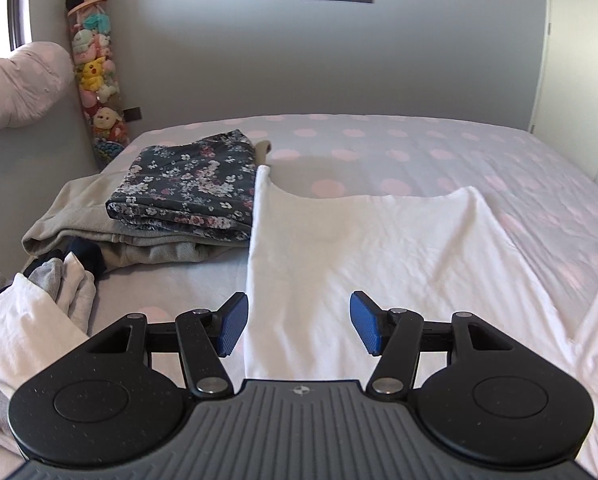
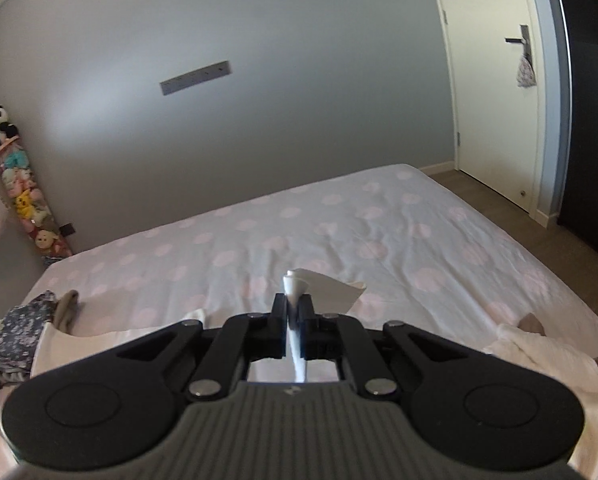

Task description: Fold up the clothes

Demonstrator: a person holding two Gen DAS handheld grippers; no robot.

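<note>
A white garment (image 1: 379,248) lies spread flat on the polka-dot bed, its left edge running straight away from me. My left gripper (image 1: 299,324) hovers open just above its near left part, blue pads (image 1: 233,328) wide apart with nothing between them. In the right wrist view my right gripper (image 2: 295,308) is shut on a pinched-up fold of the white garment (image 2: 331,288), lifted above the bed. A folded dark floral garment (image 1: 191,188) rests on a folded beige one (image 1: 83,216) to the left.
A heap of unfolded clothes (image 1: 39,312) sits at the near left. More pale cloth (image 2: 539,356) lies at the bed's right edge. A tube of plush toys (image 1: 95,76) leans in the wall corner. A door (image 2: 495,80) stands at the right.
</note>
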